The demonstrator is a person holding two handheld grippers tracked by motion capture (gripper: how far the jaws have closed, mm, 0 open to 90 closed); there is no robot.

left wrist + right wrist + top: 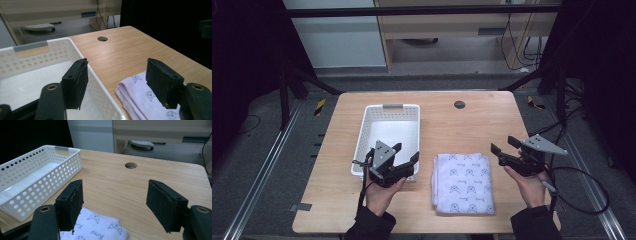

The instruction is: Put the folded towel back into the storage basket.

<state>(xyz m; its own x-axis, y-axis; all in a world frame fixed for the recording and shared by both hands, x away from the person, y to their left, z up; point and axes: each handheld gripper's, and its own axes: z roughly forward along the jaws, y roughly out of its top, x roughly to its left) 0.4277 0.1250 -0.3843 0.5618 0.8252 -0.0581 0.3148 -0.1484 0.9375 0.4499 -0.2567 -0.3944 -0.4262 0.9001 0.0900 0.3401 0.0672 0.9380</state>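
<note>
Folded cloth (463,183) on counter (472,120), basket (384,112) at 9 o'clock; L tongs (406,152), R tongs (505,145) held wide, empty; approach step judged, cloth edges to be gripped next.

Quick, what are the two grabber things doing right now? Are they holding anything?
Left gripper: open, holding nothing, above the white perforated plastic basket.
Right gripper: open, holding nothing, beside the folded pale lilac printed cloth.

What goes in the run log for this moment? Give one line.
left hand-held gripper: open, empty, over basket near end | right hand-held gripper: open, empty, right of towel | towel: folded, on table | basket: empty
</note>
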